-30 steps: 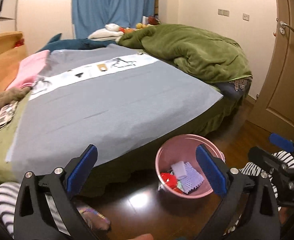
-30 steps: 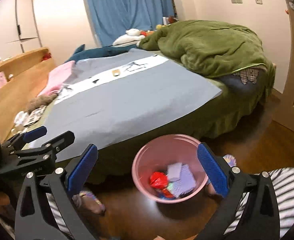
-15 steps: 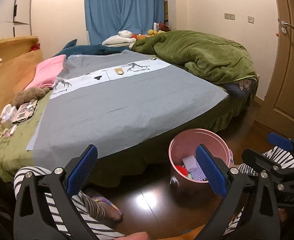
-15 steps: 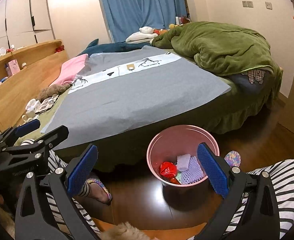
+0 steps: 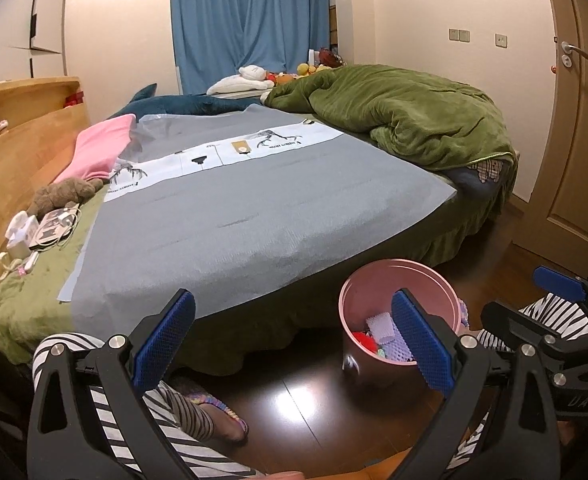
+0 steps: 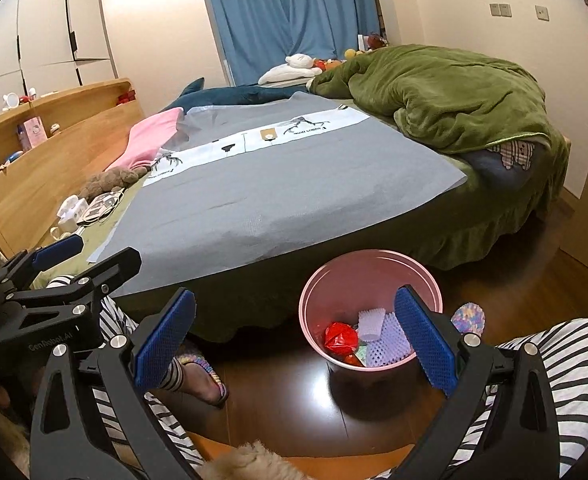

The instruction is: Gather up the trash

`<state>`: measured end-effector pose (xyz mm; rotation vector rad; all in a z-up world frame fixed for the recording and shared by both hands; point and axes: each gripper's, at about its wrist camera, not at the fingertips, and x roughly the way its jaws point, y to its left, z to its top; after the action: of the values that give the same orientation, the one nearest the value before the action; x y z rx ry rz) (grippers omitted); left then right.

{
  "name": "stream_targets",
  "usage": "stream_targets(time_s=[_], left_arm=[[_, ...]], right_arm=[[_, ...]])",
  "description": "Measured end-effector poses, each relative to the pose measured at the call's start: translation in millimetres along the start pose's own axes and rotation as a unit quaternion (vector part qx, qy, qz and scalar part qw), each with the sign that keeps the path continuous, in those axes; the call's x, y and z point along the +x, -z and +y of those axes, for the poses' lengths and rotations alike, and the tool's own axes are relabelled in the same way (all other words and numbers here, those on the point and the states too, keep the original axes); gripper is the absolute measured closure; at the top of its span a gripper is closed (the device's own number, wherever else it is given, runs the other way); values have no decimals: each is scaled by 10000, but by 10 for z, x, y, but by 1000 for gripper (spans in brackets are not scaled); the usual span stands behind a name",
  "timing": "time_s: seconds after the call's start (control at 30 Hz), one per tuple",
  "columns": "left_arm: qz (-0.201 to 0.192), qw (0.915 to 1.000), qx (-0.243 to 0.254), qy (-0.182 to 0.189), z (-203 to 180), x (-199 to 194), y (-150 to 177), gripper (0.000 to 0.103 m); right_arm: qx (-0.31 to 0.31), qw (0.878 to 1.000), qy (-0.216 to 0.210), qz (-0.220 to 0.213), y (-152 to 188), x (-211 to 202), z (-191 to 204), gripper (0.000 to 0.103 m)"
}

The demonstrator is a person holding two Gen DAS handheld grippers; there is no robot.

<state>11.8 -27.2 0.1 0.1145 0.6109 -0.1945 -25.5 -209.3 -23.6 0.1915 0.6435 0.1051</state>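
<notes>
A pink bin [image 5: 374,280] [image 6: 334,272] stands on the dark wood floor at the foot of the bed. Inside lie a red wrapper [image 6: 340,338], pale purple foam pieces [image 6: 382,336] and other scraps. My left gripper [image 5: 294,344] is open and empty, held low above the floor to the left of the bin. My right gripper [image 6: 294,344] is open and empty too, just in front of the bin. Each gripper shows at the edge of the other's view.
A round bed with a grey sheet [image 5: 254,208] and a green duvet [image 5: 406,112] fills the middle. A pink cloth [image 5: 98,148], a brown plush [image 5: 62,194] and small items [image 5: 26,236] lie along its left edge. Striped legs and slippered feet [image 6: 202,376] flank the bin. A door [image 5: 574,120] is on the right.
Both grippers have drawn back and up from the bin, so it looks smaller and more of the bed and room shows. Both stay open.
</notes>
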Motion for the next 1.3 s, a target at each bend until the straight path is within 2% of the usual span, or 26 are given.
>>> stream_targets(time_s=[1.3], left_arm=[[48,9999,-91,-36,55,26,19,8]], right_arm=[[-84,9999,-2,103,19,39,82,5]])
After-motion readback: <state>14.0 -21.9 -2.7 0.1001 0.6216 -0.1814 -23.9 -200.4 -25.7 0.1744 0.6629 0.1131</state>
